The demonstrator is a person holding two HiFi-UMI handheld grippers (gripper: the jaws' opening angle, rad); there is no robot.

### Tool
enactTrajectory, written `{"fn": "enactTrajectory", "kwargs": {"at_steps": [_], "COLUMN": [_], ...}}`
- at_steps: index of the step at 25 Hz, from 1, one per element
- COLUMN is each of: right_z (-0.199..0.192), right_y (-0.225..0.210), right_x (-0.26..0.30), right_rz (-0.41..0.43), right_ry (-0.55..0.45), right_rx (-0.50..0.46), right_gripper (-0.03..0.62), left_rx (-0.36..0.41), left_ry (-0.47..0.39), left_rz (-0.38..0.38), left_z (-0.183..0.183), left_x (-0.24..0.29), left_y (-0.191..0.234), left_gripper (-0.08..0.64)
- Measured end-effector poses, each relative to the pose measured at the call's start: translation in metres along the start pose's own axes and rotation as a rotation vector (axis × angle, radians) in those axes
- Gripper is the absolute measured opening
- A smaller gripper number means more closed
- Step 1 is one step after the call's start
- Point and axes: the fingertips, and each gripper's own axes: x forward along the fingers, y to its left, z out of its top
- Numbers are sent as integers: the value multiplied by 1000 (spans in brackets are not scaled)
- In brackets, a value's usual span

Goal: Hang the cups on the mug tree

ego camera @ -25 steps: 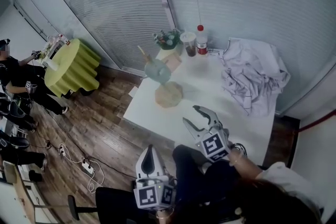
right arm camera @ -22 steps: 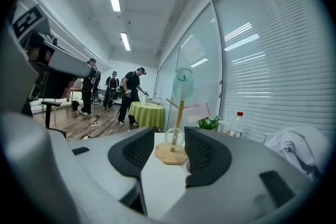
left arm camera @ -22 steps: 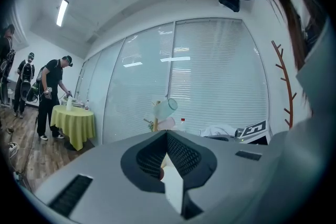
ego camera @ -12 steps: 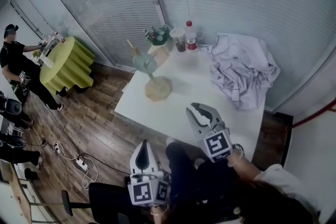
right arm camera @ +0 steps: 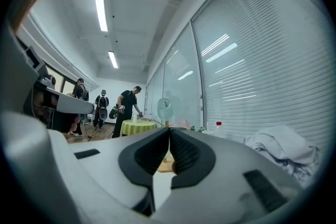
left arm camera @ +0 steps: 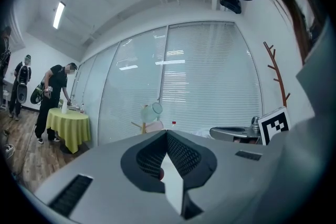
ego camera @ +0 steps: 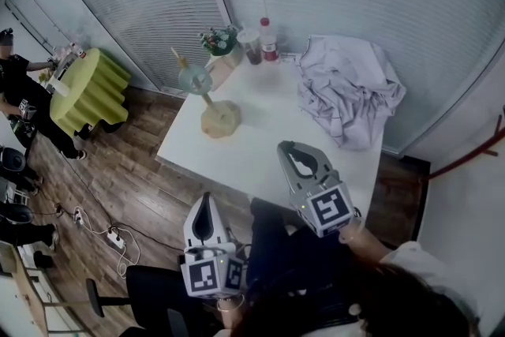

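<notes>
The white rectangular table (ego camera: pixel 264 134) carries a crumpled white cloth (ego camera: pixel 347 91) and a wooden mug tree (ego camera: pixel 218 121) (near its left edge). The grey right gripper (ego camera: pixel 286 146) has just been closing and is clenched on nothing. The grey left gripper (ego camera: pixel 205 196) is likewise clenched and empty. A pale green glass cup (ego camera: pixel 193 80) hangs on the tree.

A white surface (ego camera: pixel 260 142) stands in the corner of a room walled by tall glass panes behind closed slatted blinds (ego camera: pixel 379 4); the floor (ego camera: pixel 126 170) is dark wooden planks, with a white power strip (ego camera: pixel 115 240) and its cables lying on it; well apart to the left stands a round table (ego camera: pixel 85 89) draped in yellow-green cloth, with people (ego camera: pixel 20 95) beside it; long strip lights (right arm camera: pixel 101 7) glow on the white ceiling; a red-brown branching coat stand (left arm camera: pixel 276 73) rises by the blinds.
</notes>
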Motion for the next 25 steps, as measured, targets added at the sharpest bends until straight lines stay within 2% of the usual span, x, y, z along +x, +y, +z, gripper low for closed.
{"fn": "enactTrajectory", "kwargs": {"at_steps": [4, 9, 15, 21, 25], "right_z": [9, 15, 14, 14, 16], "right_y": [5, 8, 2, -4, -5], "right_x": [-1, 1, 2, 12, 20], "right_rz": [17, 16, 18, 35, 63], "right_ry": [-19, -29, 11, 19, 34], "right_rx": [-2, -14, -20, -14, -56], "right_gripper": [-3, -3, -5, -5, -5], "left_rx": [-14, 7, -21, -44, -61], "left_ry": [14, 31, 42, 46, 37], "left_rz": [27, 47, 102, 111, 125], "left_z": [2, 9, 9, 2, 3], "left_x": [0, 7, 14, 27, 37], "left_y": [4, 14, 30, 32, 36], "left_gripper": [3, 3, 3, 3, 3]}}
